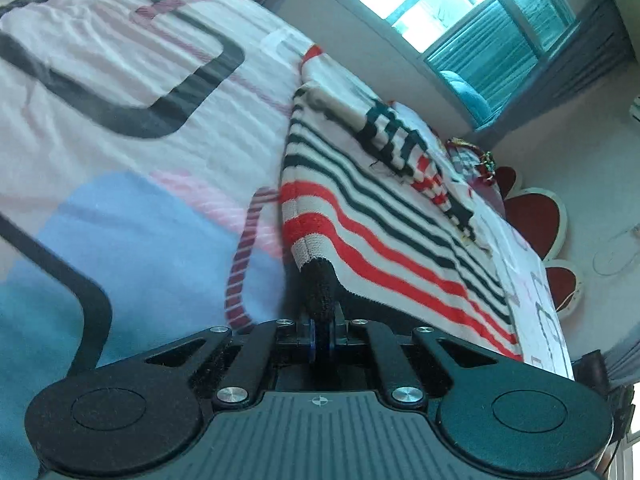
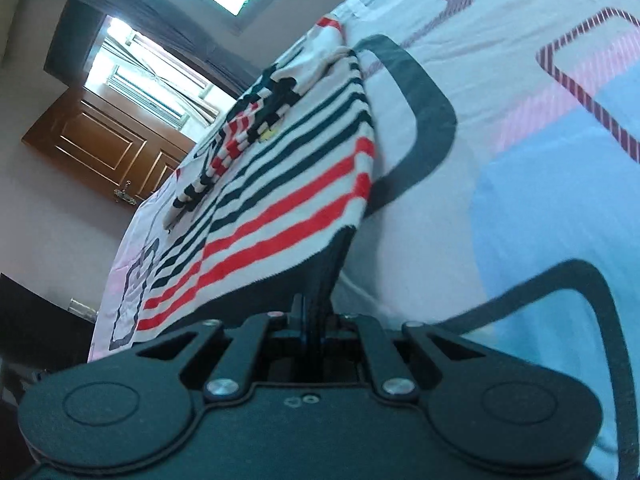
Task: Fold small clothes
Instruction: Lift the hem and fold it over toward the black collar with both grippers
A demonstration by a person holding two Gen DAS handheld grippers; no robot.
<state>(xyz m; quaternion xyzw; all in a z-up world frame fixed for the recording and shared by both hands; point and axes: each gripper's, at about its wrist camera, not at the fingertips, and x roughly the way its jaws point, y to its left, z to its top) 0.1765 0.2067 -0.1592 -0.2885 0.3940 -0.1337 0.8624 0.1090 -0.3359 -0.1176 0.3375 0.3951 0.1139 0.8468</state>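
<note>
- Striped knit, red, dark and white, is the small garment [image 1: 384,216] I have by its near hem; it lies spread on the patterned bedsheet [image 1: 120,152], a folded sleeve resting on top of it.
- My left gripper [image 1: 316,276] has its jaws pressed together on one hem corner; the fingertips vanish under the cloth, so I cannot see exactly where the pads bite.
- My right gripper [image 2: 340,248] is likewise clamped tight on the other hem corner, and the fabric [image 2: 280,184] drapes over its tips and hides them.
- Both views are blurred and tilted; the garment's far end, near the bed's edge, is hard to make out.
- Red rounded shapes [image 1: 536,216] beyond the bed are partly hidden by the mattress; I cannot tell what they are.
- A wooden door [image 2: 104,144] and window [image 1: 460,4] sit cut off at the frame edges.
- Both tongs slope downward toward the bed, each rolled to one side, with the hem lifted just off the sheet.
</note>
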